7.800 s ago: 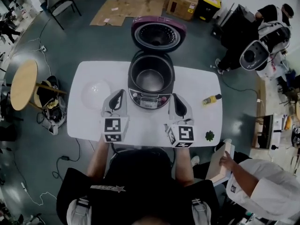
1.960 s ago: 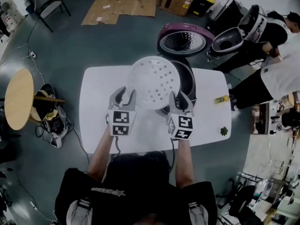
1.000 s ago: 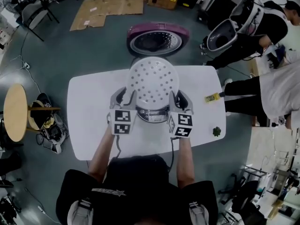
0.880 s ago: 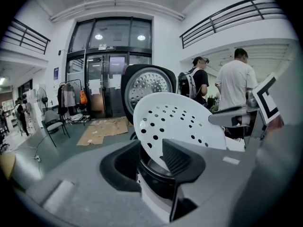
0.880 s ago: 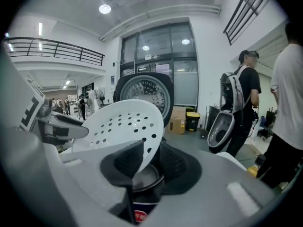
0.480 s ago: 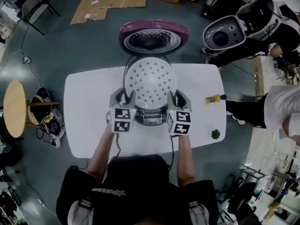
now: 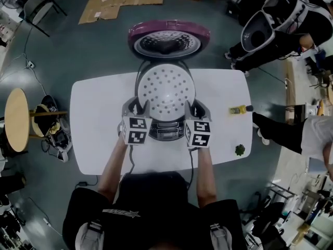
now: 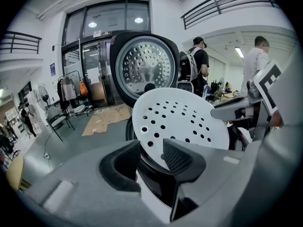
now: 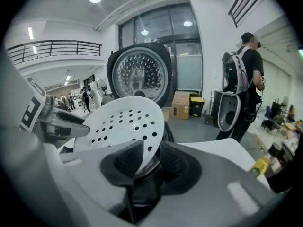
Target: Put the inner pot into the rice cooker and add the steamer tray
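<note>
Jaws of the left gripper [image 7: 136, 107] pinch the left rim of the steamer tray [image 7: 165, 90]; the right gripper [image 7: 196, 108] is clamped on the opposite rim. The tray hangs tilted just over the open rice cooker [image 7: 166, 132]. Thin perforated plastic – probably light, a little flexible, slippery – so the rim is the place to hold it. One tray, one cooker, two grippers.

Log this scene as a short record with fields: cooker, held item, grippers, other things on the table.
Cooker: dark round rice cooker, purple lid open, on white table
Held item: white perforated plastic steamer tray, over the cooker's opening
Grippers: left hand-held gripper and right hand-held gripper each clamp its rim
Other: small yellow bottle
</note>
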Tool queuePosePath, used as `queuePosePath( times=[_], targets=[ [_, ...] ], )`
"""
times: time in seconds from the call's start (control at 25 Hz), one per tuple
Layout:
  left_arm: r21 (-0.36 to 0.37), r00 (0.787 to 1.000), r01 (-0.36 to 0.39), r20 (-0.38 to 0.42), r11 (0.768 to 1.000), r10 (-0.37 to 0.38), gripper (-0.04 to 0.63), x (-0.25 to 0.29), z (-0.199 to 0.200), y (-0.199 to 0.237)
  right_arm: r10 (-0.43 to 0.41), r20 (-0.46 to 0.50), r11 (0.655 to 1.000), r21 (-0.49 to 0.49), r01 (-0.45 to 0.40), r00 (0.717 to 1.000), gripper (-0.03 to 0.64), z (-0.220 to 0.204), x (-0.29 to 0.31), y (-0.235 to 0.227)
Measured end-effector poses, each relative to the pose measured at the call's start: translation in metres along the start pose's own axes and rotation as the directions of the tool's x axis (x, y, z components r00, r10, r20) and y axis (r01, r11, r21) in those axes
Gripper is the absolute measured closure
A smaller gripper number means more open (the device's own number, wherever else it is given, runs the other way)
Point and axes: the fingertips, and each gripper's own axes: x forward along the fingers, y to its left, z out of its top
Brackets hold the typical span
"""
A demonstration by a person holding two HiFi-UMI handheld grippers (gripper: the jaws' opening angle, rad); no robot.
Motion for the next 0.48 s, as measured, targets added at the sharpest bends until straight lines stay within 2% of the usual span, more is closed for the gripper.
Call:
queuePosePath(
  times=[0.48],
  targets=[
    [-0.005,0.997,0.005,-0.080,1.000,-0.005,0.433,0.014,-0.009,0.001,0.018,-0.082,1.000,0.008,-0.017,0.996,0.502,-0.009,0.015,-0.003]
  ],
)
